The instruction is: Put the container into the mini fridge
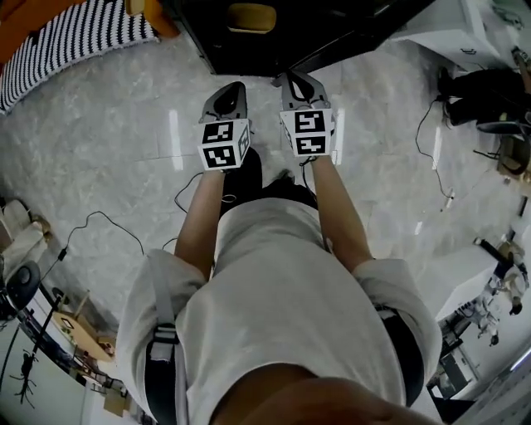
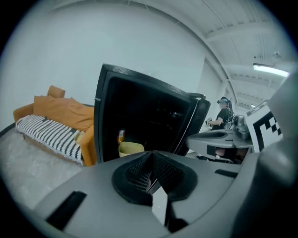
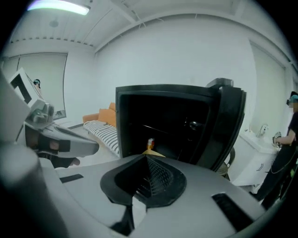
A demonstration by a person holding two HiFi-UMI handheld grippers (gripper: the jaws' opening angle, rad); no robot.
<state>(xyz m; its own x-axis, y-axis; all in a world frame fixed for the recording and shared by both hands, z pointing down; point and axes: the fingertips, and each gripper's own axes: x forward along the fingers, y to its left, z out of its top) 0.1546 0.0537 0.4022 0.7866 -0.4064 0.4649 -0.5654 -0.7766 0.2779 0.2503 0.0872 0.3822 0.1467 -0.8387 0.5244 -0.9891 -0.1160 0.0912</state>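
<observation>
The black mini fridge [image 1: 274,37] stands open in front of me, its door [image 3: 230,125] swung to the right. A pale yellow container [image 1: 251,17] sits inside on the fridge's floor [image 2: 131,148], next to an orange can [image 2: 121,136]. In the right gripper view only its top edge [image 3: 156,153] shows, below the can [image 3: 150,143]. My left gripper [image 1: 226,100] and right gripper [image 1: 303,87] hover side by side just short of the fridge opening. Both are shut with nothing between the jaws [image 2: 150,160] [image 3: 146,162].
An orange sofa with a striped black-and-white cover [image 1: 75,33] stands left of the fridge. Cables [image 1: 108,220] trail over the marble floor. A white cabinet [image 1: 465,29] and dark gear [image 1: 489,91] lie to the right, where a person [image 3: 286,153] stands.
</observation>
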